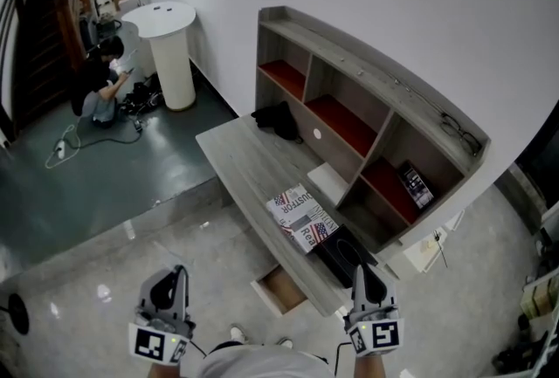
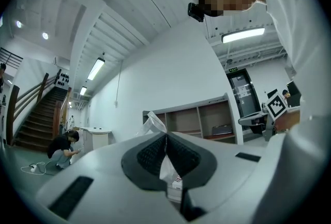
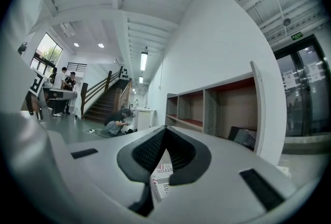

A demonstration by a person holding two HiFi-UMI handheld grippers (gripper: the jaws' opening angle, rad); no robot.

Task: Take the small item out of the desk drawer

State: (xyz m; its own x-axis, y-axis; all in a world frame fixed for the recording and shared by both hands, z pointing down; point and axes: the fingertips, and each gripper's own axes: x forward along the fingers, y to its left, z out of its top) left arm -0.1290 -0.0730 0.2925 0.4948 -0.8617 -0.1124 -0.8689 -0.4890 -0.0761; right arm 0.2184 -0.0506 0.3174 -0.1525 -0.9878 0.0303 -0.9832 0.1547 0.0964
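Packet (image 2: 153, 123) of clear plastic, likely the small item, sits pinched in clenched L gripper (image 2: 166, 136) at 7 o'clock. R gripper (image 3: 165, 130) clenched, empty. Open drawer (image 1: 281, 289) at 6. Retrieval looks done; next prob. set it on desk (image 1: 244, 167).

My head camera looks steeply down from high above the desk (image 1: 240, 158) and the shelf (image 1: 367, 119), so both lie well below me. Each gripper camera sits low, right behind its own jaws, and faces forward and a little upward to the ceiling (image 2: 129, 5). All three views share the shelf and a crouching person (image 1: 103, 84) by the far stairs (image 2: 36, 119).
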